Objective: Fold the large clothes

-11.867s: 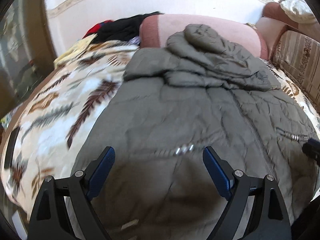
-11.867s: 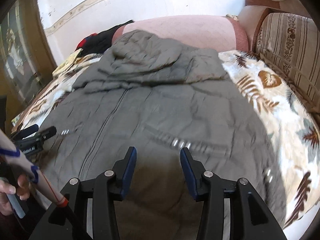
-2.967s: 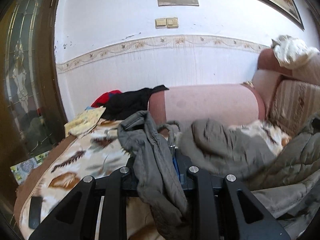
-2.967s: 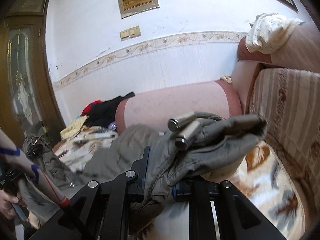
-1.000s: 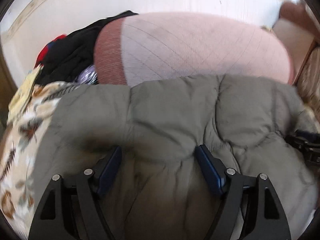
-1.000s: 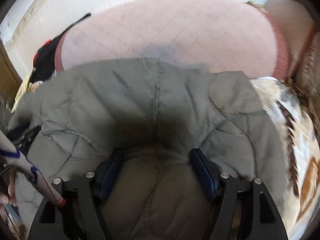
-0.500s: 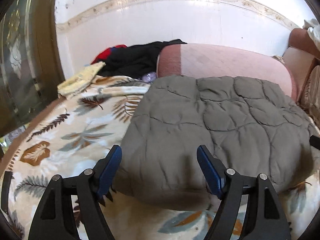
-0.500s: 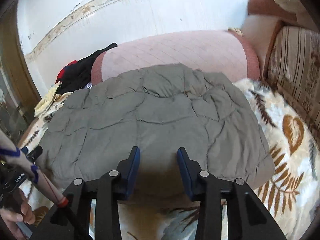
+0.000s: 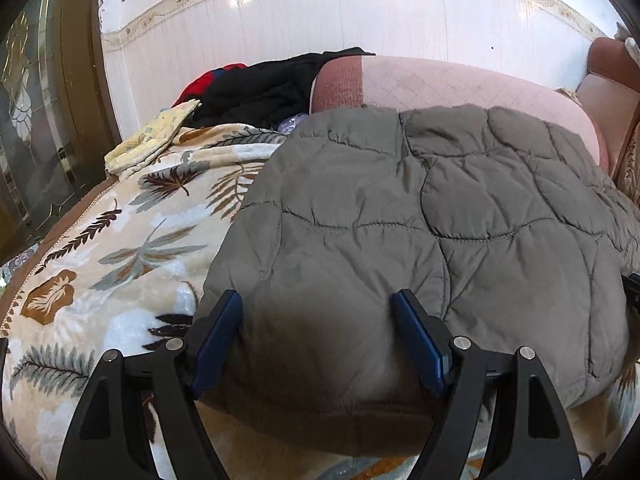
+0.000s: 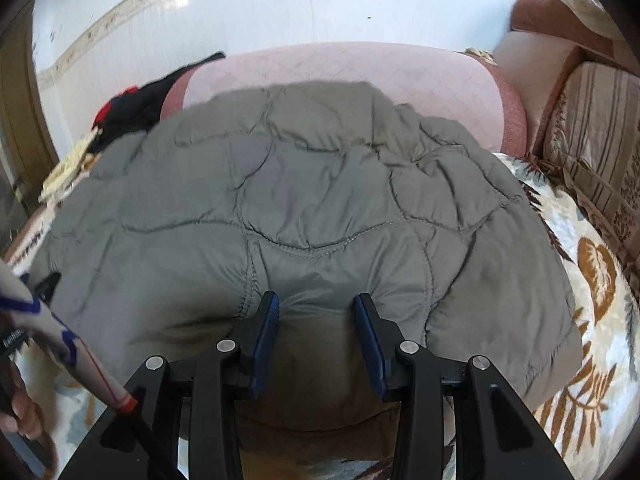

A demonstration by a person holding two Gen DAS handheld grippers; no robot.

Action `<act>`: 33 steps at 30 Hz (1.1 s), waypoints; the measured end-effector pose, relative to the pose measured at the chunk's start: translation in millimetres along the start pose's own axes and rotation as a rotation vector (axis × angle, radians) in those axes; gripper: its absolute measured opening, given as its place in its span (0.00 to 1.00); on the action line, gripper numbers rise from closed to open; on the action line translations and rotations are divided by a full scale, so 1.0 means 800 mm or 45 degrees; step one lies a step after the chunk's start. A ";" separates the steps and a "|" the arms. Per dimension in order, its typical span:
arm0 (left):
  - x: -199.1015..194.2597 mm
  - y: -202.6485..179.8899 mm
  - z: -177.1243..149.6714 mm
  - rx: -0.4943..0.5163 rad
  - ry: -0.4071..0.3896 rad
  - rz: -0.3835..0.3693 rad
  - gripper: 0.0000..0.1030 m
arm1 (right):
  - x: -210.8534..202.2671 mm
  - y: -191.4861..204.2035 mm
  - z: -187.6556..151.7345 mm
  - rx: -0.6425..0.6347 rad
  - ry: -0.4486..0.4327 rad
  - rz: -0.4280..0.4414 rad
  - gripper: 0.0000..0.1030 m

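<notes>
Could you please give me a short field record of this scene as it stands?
garment: grey quilted jacket, folded into a compact block
surface: leaf-print blanket
behind the jacket: pink bolster
beside the bolster: dark clothes pile
left gripper: jaws open, over the jacket's near edge
right gripper: jaws partly closed, astride a ridge of jacket fabric; grip unclear
</notes>
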State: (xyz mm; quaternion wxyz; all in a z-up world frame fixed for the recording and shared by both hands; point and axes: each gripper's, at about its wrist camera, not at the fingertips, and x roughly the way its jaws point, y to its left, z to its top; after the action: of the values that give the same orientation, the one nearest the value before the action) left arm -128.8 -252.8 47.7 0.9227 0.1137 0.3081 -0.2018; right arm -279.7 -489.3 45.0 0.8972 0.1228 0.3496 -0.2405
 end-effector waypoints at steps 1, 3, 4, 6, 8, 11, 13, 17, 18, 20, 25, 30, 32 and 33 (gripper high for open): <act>0.001 0.000 0.000 -0.002 0.001 0.000 0.76 | 0.001 0.000 0.000 -0.009 0.000 -0.003 0.42; 0.004 0.002 0.000 -0.017 0.012 -0.010 0.76 | 0.003 -0.001 -0.002 -0.008 -0.002 -0.001 0.42; 0.006 0.002 0.001 -0.019 0.020 -0.015 0.76 | 0.004 -0.002 -0.004 -0.007 -0.004 0.001 0.42; 0.007 0.002 0.000 -0.017 0.027 -0.018 0.76 | 0.005 0.000 -0.006 -0.027 -0.007 -0.007 0.42; 0.006 0.002 -0.001 -0.012 0.032 -0.018 0.76 | 0.006 0.002 -0.008 -0.043 -0.008 -0.015 0.42; 0.005 0.002 -0.001 -0.011 0.033 -0.020 0.76 | 0.005 0.004 -0.008 -0.044 -0.002 -0.014 0.42; 0.005 0.002 -0.001 -0.011 0.033 -0.019 0.76 | 0.000 0.002 -0.007 -0.031 -0.001 -0.001 0.43; 0.005 0.002 -0.001 -0.009 0.032 -0.017 0.76 | -0.012 -0.008 -0.001 0.015 -0.016 0.047 0.44; 0.005 0.002 -0.001 -0.009 0.032 -0.017 0.76 | -0.018 -0.011 0.002 0.030 -0.033 0.065 0.44; 0.005 0.002 -0.001 -0.009 0.032 -0.017 0.76 | -0.032 -0.017 0.009 0.043 -0.091 0.060 0.44; 0.004 0.002 -0.001 0.000 0.026 -0.009 0.76 | -0.042 -0.051 0.017 0.104 -0.157 -0.101 0.46; 0.004 0.001 -0.002 0.004 0.024 -0.006 0.76 | -0.015 -0.077 0.009 0.223 -0.033 -0.111 0.49; 0.004 0.000 -0.002 0.009 0.020 -0.002 0.76 | -0.006 -0.074 0.006 0.219 -0.010 -0.113 0.50; 0.004 -0.001 -0.002 0.011 0.019 -0.001 0.76 | -0.003 -0.072 0.005 0.208 -0.004 -0.119 0.50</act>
State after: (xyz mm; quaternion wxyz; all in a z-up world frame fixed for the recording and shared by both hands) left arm -127.9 -254.0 44.7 0.9198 0.1191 0.3143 -0.2025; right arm -308.9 -539.3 46.9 0.8725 0.1789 0.3326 -0.3101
